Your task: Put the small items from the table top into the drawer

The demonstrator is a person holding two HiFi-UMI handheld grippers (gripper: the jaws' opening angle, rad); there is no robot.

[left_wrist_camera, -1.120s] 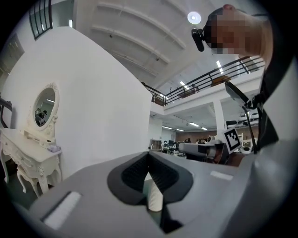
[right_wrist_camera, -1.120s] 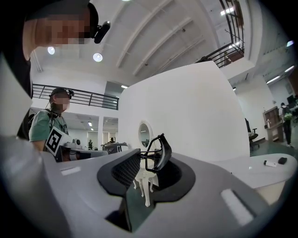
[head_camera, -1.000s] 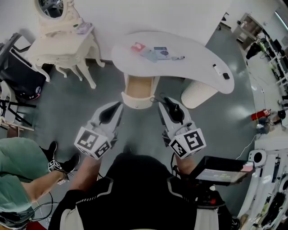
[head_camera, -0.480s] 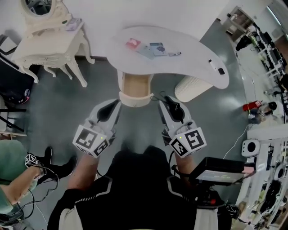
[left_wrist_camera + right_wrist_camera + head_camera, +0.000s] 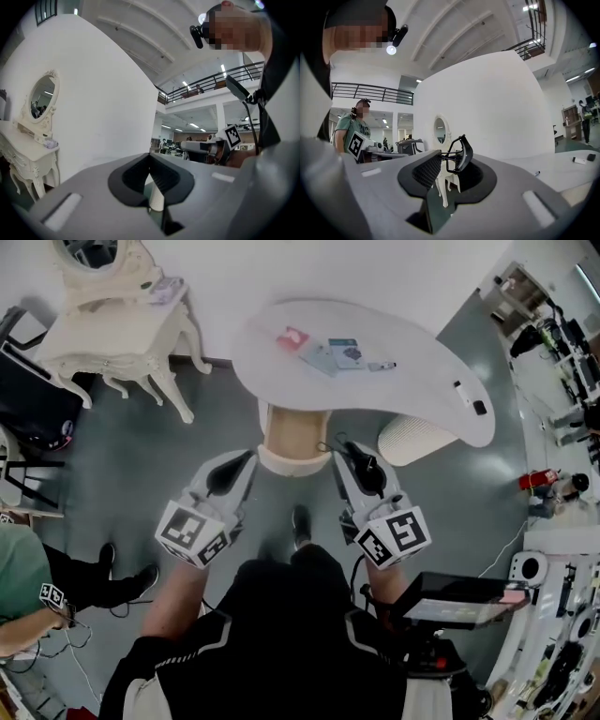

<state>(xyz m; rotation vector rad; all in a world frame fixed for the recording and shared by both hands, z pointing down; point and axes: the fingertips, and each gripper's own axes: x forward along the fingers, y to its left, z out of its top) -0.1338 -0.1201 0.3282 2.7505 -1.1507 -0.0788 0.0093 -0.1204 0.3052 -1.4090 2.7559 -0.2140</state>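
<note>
Right gripper (image 5: 349, 457) had its fingers clamped on a small black wire clip (image 5: 459, 157), I'd guess to carry it to the open drawer (image 5: 292, 432) under the worktop's (image 5: 422, 371) near edge, while the left gripper's (image 5: 239, 463) fingers were apart and empty; the cards (image 5: 328, 352) and pen (image 5: 382, 365) sat toward the far edge.

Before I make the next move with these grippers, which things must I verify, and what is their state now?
1. The right gripper grips the black clip: ok.
2. The left gripper empty, jaws apart: ok.
3. The drawer under the table looks open: ok.
4. Black clip over the drawer: not ok, head view shows it just right.
5. Table cleared of small items: not ok, several lie there.
</note>
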